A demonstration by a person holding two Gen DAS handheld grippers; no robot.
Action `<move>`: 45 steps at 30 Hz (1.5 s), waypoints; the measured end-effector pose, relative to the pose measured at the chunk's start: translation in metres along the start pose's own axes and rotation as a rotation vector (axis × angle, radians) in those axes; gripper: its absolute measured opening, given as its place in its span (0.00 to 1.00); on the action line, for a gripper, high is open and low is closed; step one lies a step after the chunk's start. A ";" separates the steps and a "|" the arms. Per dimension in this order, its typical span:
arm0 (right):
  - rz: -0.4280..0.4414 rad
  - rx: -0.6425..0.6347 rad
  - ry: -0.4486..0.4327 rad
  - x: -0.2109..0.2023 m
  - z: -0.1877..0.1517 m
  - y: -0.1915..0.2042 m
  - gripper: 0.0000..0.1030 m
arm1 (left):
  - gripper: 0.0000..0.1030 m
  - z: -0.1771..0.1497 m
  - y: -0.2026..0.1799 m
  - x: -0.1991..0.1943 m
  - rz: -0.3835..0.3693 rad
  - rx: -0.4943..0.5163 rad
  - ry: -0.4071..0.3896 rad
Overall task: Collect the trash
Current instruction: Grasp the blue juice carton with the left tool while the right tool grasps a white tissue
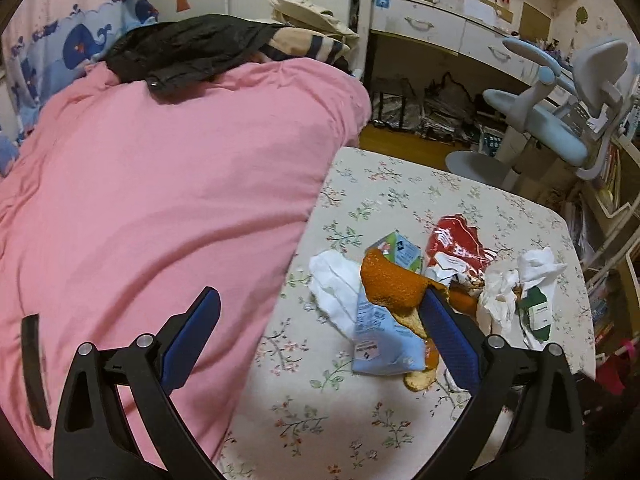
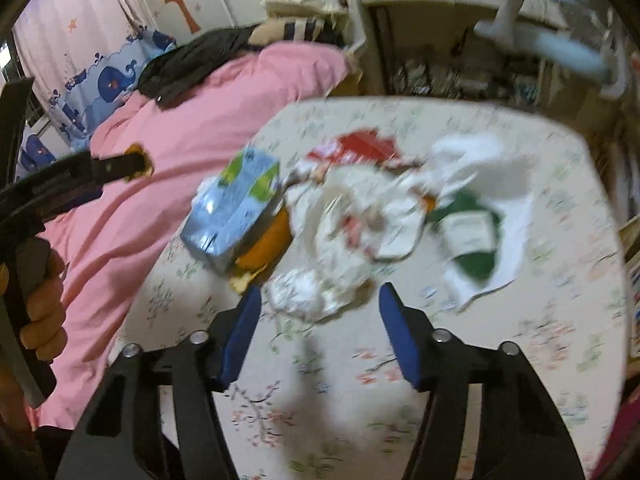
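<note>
My right tongs (image 2: pixel 320 304) hang just above the floral worktop (image 2: pixel 540 320), spread with nothing pressed between the pads, and the crumpled white tissue (image 2: pixel 312 292) sits right at the mouth of the gap. That is my pick, I judge: it is the nearest piece of the pile and it lies clear of the rest on my side. To do it well I want to come lower so both pads straddle the wad, not just nip its near edge, then squeeze until the paper bunches; tissue gives, so a shallow bite could tear off a shred. The picture here is smeared, so I cannot tell how much of the wad is loose.

My left tongs (image 1: pixel 320 312) are wide apart and hold nothing; the right pad lies against the orange peel (image 1: pixel 396 292), the other hangs over the pink duvet (image 1: pixel 160 200). The rest of the trash lies bunched on the worktop: blue carton (image 1: pixel 384 344), red wrapper (image 1: pixel 452 244), green packet (image 1: pixel 536 312). I should keep the left side clear of the carton while the right one closes
</note>
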State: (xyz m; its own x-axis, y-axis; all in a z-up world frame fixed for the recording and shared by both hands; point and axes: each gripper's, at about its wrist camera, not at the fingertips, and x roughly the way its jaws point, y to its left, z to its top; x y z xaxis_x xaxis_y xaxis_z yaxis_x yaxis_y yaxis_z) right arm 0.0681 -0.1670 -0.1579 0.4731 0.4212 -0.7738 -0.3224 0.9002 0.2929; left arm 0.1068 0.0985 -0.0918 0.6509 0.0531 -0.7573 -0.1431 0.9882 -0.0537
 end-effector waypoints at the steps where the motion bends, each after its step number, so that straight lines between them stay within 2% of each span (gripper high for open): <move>1: 0.008 0.002 0.015 0.006 -0.001 0.002 0.53 | 0.93 0.001 -0.001 0.005 -0.012 -0.003 0.005; 8: 0.010 0.037 0.053 0.031 0.003 0.011 0.53 | 0.93 0.007 -0.007 0.047 -0.065 -0.016 0.070; 12: -0.009 0.003 0.076 0.038 0.005 0.015 0.47 | 0.93 0.005 -0.017 0.072 -0.083 0.018 0.134; 14: -0.016 -0.022 0.085 0.039 0.006 0.015 0.38 | 0.92 0.002 -0.026 0.086 -0.099 0.037 0.177; 16: 0.001 -0.030 0.096 0.038 0.007 0.012 0.29 | 0.80 0.000 -0.035 0.093 -0.123 0.070 0.217; 18: 0.015 -0.041 0.099 0.036 0.008 0.010 0.25 | 0.54 -0.002 -0.046 0.096 -0.147 0.109 0.249; 19: 0.020 -0.049 0.099 0.034 0.008 0.010 0.24 | 0.51 -0.003 -0.051 0.097 -0.147 0.130 0.253; 21: 0.031 -0.064 0.099 0.030 0.008 0.011 0.23 | 0.37 -0.003 -0.055 0.094 -0.137 0.149 0.242; 25: 0.056 -0.084 0.084 0.020 0.007 0.013 0.22 | 0.28 0.004 -0.048 0.082 -0.182 0.119 0.235; 26: 0.061 -0.086 0.081 0.017 0.006 0.014 0.22 | 0.17 0.004 -0.047 0.081 -0.170 0.123 0.226; 29: 0.076 -0.083 0.073 0.011 0.002 0.012 0.22 | 0.17 0.003 -0.041 0.081 -0.198 0.100 0.236; 31: 0.077 -0.079 0.073 0.010 0.002 0.010 0.22 | 0.20 0.000 -0.040 0.085 -0.183 0.095 0.243; 34: 0.080 -0.076 0.071 0.008 0.002 0.009 0.22 | 0.45 -0.006 -0.036 0.091 -0.209 0.061 0.272; 35: 0.081 -0.075 0.069 0.006 0.001 0.008 0.22 | 0.58 -0.008 -0.034 0.093 -0.216 0.042 0.280; 36: 0.083 -0.073 0.068 0.005 0.000 0.007 0.22 | 0.65 -0.009 -0.033 0.093 -0.217 0.033 0.276; 38: 0.087 -0.069 0.068 0.003 -0.002 0.006 0.22 | 0.70 -0.011 -0.032 0.094 -0.225 0.017 0.268; 41: 0.091 -0.071 0.073 0.004 -0.003 0.006 0.22 | 0.70 -0.015 -0.033 0.100 -0.258 -0.014 0.275; 43: 0.093 -0.073 0.075 0.004 -0.003 0.006 0.22 | 0.70 -0.019 -0.039 0.104 -0.267 0.009 0.284; 44: 0.093 -0.073 0.076 0.004 -0.003 0.006 0.22 | 0.67 -0.021 -0.044 0.105 -0.268 0.027 0.288; 45: 0.094 -0.074 0.077 0.005 -0.003 0.005 0.22 | 0.57 -0.023 -0.048 0.105 -0.268 0.044 0.287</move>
State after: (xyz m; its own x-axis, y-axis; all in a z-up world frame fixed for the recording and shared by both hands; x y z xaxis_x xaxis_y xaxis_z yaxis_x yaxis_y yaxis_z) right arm 0.0664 -0.1604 -0.1617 0.3744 0.4909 -0.7866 -0.4236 0.8452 0.3258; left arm 0.1650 0.0531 -0.1833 0.4247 -0.2441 -0.8718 0.0400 0.9671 -0.2513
